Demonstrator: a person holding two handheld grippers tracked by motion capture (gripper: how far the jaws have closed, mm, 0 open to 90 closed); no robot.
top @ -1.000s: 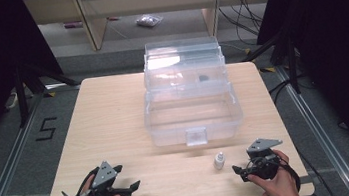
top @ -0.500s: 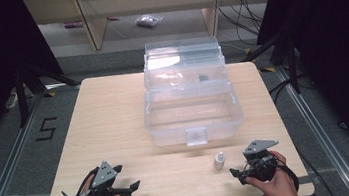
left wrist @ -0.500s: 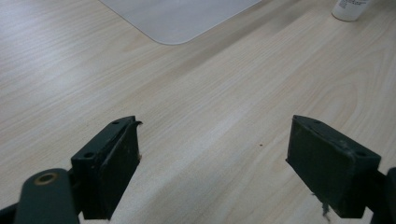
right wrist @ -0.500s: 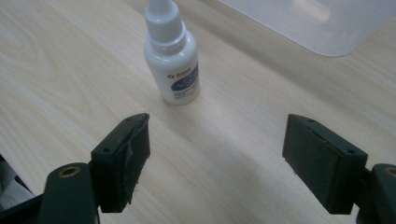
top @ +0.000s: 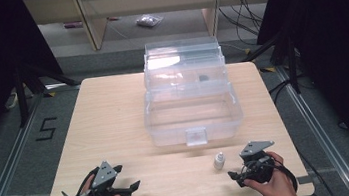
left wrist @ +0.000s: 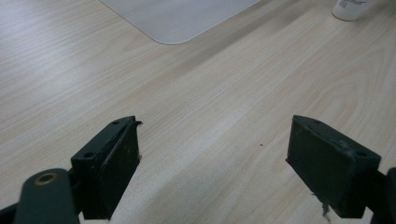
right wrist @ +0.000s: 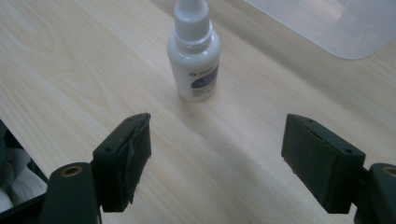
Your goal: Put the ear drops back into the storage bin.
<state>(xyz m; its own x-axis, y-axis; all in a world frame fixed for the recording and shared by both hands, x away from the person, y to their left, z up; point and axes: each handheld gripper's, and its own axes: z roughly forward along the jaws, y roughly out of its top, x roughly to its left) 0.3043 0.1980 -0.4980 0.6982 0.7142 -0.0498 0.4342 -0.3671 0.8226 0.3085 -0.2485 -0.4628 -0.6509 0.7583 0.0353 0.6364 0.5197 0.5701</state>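
While lid stands open, clear box (top: 193,121) holds small dark item (top: 202,79).

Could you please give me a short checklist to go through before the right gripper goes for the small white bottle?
1. Small white bottle upright, cap on: ok.
2. Right gripper jaws open, nothing between them: ok.
3. Bottle ahead of the jaws, not yet between them: ok.
4. Clear plastic box open, lower compartment free: ok.
5. Left gripper open, away from the bottle: ok.
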